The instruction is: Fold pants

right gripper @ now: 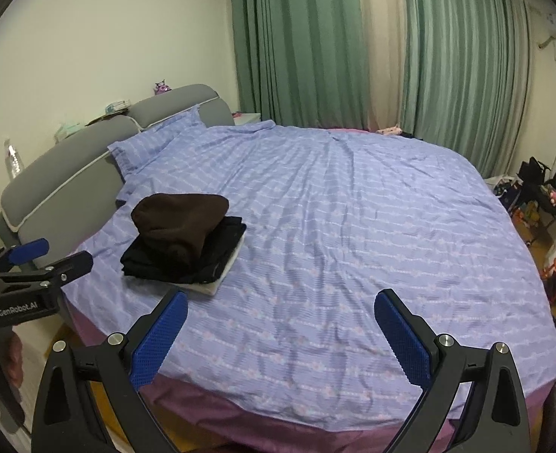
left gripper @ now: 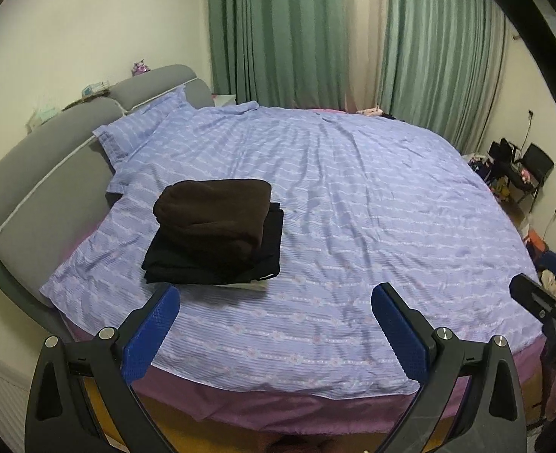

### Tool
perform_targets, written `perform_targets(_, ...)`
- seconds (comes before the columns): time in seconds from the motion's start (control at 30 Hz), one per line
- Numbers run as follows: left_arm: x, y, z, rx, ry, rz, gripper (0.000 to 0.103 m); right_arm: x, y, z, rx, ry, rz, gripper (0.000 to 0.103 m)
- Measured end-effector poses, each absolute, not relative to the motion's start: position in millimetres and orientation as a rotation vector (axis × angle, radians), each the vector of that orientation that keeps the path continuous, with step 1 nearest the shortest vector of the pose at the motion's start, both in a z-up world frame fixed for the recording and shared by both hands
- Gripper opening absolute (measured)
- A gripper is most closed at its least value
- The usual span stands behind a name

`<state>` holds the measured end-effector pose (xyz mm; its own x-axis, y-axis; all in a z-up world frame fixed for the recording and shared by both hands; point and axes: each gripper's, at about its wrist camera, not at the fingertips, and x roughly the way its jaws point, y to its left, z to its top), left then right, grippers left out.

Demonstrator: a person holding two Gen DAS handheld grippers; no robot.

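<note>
Folded stack on lilac striped bed cover (left gripper: 353,196), left side near grey padded headboard (left gripper: 51,173): plush brown folded pants (left gripper: 213,211) on thin black folded garment (left gripper: 263,249), white piece (left gripper: 255,286) at bottom. Likely soft, light, floppy, top layer bulky and non-slippery; best pinched at folded edge or lifted under stack. Left gripper (left gripper: 274,304) and right gripper (right gripper: 280,307) both spread wide, empty, over bed's near edge.

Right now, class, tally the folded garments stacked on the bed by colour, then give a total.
Brown: 1, the brown folded garment on top
Black: 1, the black folded garment beneath it
White: 1, the white folded item at the bottom, only its edge showing
Total: 3
</note>
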<state>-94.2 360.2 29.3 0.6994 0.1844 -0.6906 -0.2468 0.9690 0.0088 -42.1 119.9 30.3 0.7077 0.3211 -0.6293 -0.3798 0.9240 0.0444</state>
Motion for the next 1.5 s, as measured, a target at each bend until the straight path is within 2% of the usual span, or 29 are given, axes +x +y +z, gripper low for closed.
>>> perform_targets(1.5, -99, 350, 51, -0.012, 0.728, 0.076, 0.103, -72, 122, 45, -0.041, 0.651, 0.26, 0.1)
